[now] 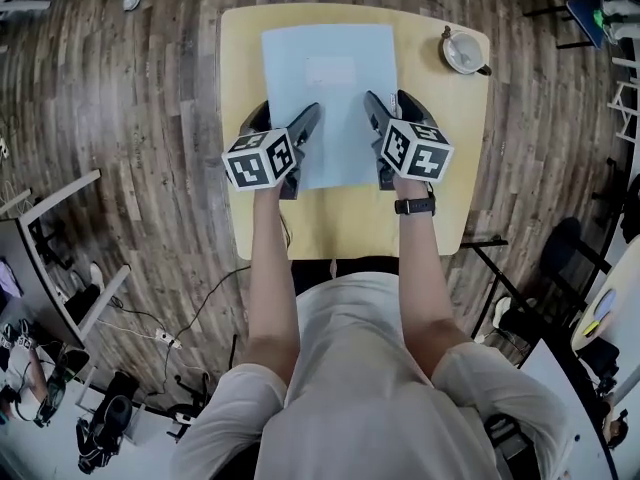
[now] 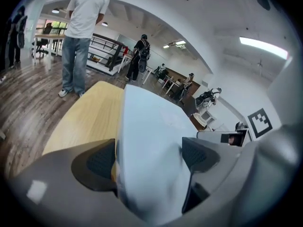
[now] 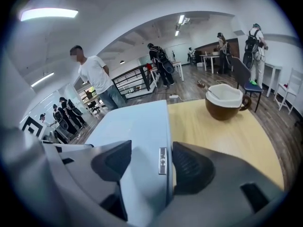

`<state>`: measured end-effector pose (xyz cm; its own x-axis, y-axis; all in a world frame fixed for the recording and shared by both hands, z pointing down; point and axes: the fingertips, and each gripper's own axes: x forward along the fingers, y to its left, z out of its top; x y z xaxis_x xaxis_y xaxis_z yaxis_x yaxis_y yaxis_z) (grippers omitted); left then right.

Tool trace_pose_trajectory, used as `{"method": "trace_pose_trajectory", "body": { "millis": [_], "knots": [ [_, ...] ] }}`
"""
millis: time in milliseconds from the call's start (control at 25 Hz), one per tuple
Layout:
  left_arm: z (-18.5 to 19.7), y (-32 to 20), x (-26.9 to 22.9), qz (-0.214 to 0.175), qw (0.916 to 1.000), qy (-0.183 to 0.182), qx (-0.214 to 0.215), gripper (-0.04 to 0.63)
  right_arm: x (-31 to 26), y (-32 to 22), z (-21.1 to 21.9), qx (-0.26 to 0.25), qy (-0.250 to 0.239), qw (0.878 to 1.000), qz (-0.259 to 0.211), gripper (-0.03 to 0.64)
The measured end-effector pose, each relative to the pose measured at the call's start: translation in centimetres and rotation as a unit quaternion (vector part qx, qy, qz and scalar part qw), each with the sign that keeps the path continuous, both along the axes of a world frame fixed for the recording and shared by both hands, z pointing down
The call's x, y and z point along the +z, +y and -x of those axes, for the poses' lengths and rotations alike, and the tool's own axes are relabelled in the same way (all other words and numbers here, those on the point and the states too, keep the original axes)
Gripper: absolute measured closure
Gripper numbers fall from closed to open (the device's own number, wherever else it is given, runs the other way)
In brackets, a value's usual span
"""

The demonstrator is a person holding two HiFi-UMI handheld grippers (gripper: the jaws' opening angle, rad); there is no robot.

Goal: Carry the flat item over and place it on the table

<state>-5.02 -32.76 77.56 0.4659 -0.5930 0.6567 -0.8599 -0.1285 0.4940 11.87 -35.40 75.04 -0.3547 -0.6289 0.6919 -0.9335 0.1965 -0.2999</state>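
Flat pale-blue item (image 1: 330,78) lies on bench (image 1: 240,68). Left tongs (image 1: 285,118) and right tongs (image 1: 392,103) both parted, each straddling near side edge, nothing clamped.

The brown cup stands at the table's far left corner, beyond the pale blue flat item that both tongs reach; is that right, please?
Not quite: the head view shows the brown cup at the table's far right corner. The rest holds: it stands beyond the pale blue flat item, which the left tongs and right tongs both reach.
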Motion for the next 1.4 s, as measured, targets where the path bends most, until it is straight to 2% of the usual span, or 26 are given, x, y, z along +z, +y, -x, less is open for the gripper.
{"method": "trace_pose_trajectory", "body": {
  "millis": [80, 120, 200, 280, 400, 520, 640, 760, 1000, 1120, 1280, 1400],
  "knots": [
    [0.1, 0.3, -1.2, -0.019, 0.9994, -0.028, 0.004, 0.147, -1.0, 0.5, 0.0, -0.004, 0.002, 1.000, 0.001, 0.345],
    [0.0, 0.5, -2.0, -0.027, 0.9991, -0.030, 0.005, 0.147, -1.7, 0.8, -0.1, -0.006, 0.002, 1.000, -0.004, 0.345],
    [-0.3, 0.8, -3.8, -0.042, 0.9990, -0.013, 0.001, 0.147, -3.3, 1.5, -0.1, -0.008, 0.001, 1.000, -0.022, 0.355],
    [-0.4, 1.2, -5.9, -0.057, 0.9983, 0.004, -0.005, 0.147, -5.2, 2.3, 0.0, -0.006, 0.003, 0.999, -0.043, 0.393],
    [-0.4, 1.6, -8.9, -0.084, 0.9964, 0.013, -0.004, 0.152, -7.7, 3.1, 0.4, -0.003, 0.003, 0.997, -0.072, 0.428],
    [-0.3, 1.7, -11.9, -0.120, 0.9928, 0.004, -0.001, 0.229, -10.0, 3.6, 1.6, -0.013, 0.002, 0.995, -0.101, 0.474],
    [-0.1, 1.8, -15.0, -0.158, 0.9874, -0.015, -0.002, 0.296, -12.8, 3.9, 3.2, -0.039, 0.001, 0.991, -0.129, 0.485],
    [0.6, 1.8, -18.7, -0.195, 0.9806, -0.018, -0.011, 0.342, -16.8, 3.8, 4.2, -0.043, 0.003, 0.984, -0.174, 0.495],
    [2.5, 5.6, -26.6, -0.268, 0.9631, -0.013, 0.011, 0.398, -25.6, 8.2, 6.6, -0.007, 0.001, 0.967, -0.256, 0.529],
    [3.5, 7.5, -31.0, -0.314, 0.9488, -0.019, 0.026, 0.430, -30.0, 10.8, 8.0, 0.007, -0.006, 0.954, -0.300, 0.538],
    [6.0, 9.5, -36.0, -0.374, 0.9256, -0.051, 0.029, 0.463, -35.2, 12.9, 10.7, 0.014, -0.005, 0.937, -0.348, 0.560],
    [7.1, 10.7, -39.1, -0.404, 0.9136, -0.044, 0.018, 0.491, -38.5, 14.2, 12.0, 0.009, -0.001, 0.926, -0.379, 0.569]
  ]
}}
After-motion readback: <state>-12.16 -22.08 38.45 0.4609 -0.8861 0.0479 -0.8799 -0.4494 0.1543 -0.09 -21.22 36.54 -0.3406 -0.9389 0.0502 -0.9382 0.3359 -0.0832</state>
